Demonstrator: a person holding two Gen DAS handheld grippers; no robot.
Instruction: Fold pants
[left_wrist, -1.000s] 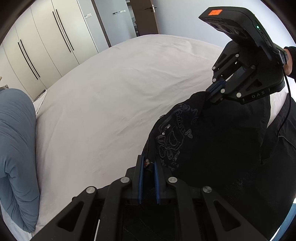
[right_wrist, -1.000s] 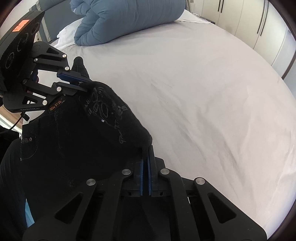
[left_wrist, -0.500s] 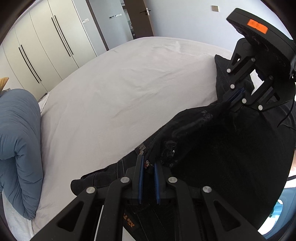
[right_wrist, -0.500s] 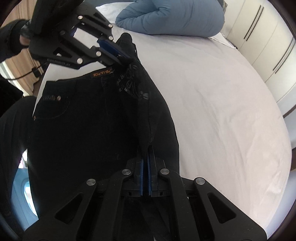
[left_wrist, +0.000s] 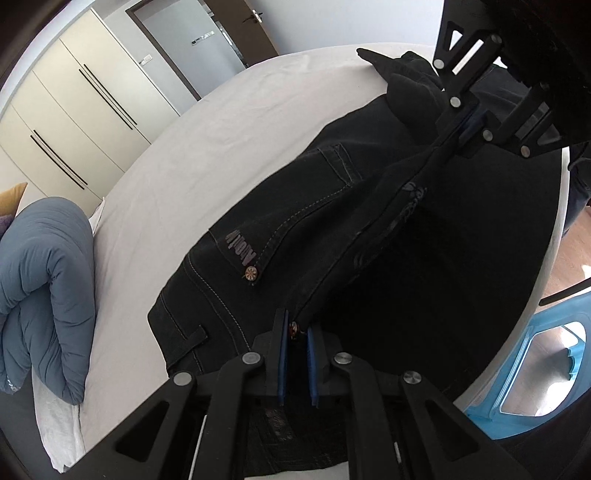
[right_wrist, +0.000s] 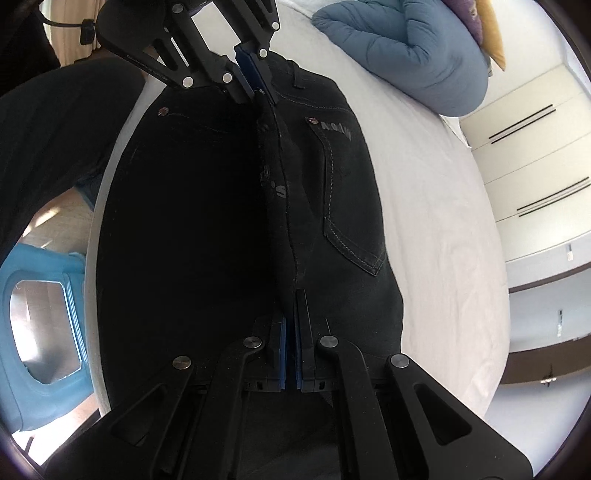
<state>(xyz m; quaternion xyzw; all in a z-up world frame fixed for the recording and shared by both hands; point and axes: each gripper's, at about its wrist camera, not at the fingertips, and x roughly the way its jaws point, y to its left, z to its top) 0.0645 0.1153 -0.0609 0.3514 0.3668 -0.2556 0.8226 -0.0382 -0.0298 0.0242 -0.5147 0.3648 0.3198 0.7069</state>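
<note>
Black jeans (left_wrist: 295, 206) lie spread on the white bed (left_wrist: 207, 147), back pockets up, with a raised ridge of cloth running along the middle seam. My left gripper (left_wrist: 295, 328) is shut on the waistband end of that ridge, by a metal button. My right gripper (right_wrist: 293, 299) is shut on the ridge further down, near the crotch. Each gripper shows in the other's view: the right one (left_wrist: 469, 122) at top right, the left one (right_wrist: 255, 88) at top. The jeans (right_wrist: 332, 192) hang partly over the bed's near edge.
A rolled blue duvet (left_wrist: 40, 288) lies at the head of the bed, also in the right wrist view (right_wrist: 406, 48). White wardrobes (left_wrist: 74, 122) and a door stand beyond the bed. A light blue plastic stool (right_wrist: 40, 302) stands on the wooden floor beside the bed edge.
Both grippers have lowered the bunched jeans onto the bed and drawn apart, so the jeans now lie stretched out flat with a taut ridge between the grippers.
</note>
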